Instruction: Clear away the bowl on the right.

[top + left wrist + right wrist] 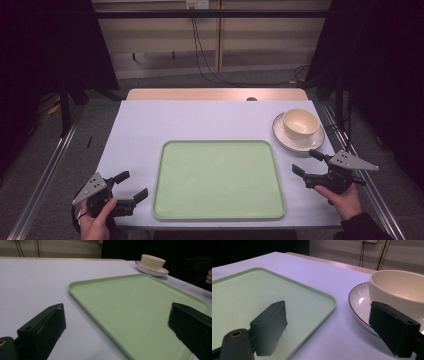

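Note:
A pale green tray (218,210) lies in the middle of the white table, with nothing on it. At the back right, a cream bowl (300,123) sits on a white plate (287,140) with a dark rim. My left gripper (133,185) rests near the front left corner, open, nothing between its jaws; its view looks across the tray (140,305) toward the bowl (153,262). My right gripper (306,162) hovers at the right edge, just in front of the plate, open and holding nothing. Its view has the bowl (397,287) and plate (359,302) close ahead, the tray (244,295) on the left.
The white table top (200,120) has a wooden strip along its far edge. Metal rails run down both sides of the table. Cables hang from the wall behind. The surroundings are dark.

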A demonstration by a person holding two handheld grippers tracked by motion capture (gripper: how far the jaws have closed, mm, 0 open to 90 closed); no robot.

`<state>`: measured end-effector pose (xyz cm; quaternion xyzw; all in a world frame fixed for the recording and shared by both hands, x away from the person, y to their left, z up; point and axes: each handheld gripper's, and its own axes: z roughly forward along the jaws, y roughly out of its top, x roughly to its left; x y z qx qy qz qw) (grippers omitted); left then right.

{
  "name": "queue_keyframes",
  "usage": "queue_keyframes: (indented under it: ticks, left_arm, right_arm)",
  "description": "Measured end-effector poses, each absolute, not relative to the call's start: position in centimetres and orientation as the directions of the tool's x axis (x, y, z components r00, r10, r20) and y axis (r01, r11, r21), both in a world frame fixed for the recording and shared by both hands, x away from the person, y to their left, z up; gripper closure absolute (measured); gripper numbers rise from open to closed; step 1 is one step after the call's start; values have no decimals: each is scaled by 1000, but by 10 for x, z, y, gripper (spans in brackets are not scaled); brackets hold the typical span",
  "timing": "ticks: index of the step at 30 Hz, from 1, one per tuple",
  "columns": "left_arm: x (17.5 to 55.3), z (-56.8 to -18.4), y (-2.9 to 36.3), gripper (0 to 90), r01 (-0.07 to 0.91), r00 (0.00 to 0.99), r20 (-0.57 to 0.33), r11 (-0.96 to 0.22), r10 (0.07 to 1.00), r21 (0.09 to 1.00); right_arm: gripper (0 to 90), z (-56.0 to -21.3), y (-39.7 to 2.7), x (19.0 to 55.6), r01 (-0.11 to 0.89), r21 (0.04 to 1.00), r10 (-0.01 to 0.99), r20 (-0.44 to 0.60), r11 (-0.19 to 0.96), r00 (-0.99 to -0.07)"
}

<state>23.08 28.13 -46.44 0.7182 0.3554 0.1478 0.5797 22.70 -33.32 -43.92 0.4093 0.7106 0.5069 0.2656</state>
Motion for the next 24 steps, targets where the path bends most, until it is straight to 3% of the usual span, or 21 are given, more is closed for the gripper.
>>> queue_keyframes:
  ticks: [19,24]
  left_arm:
    - [231,-464,281,14,334,707,-204,-65,677,940]
    - [230,-464,281,15,333,705,-205,-61,679,941]
  right_arm:
    - [134,-436,-336,228,343,930,843,72,137,-533]
    - [170,-433,-339,230,351,927,846,77,134,-528]
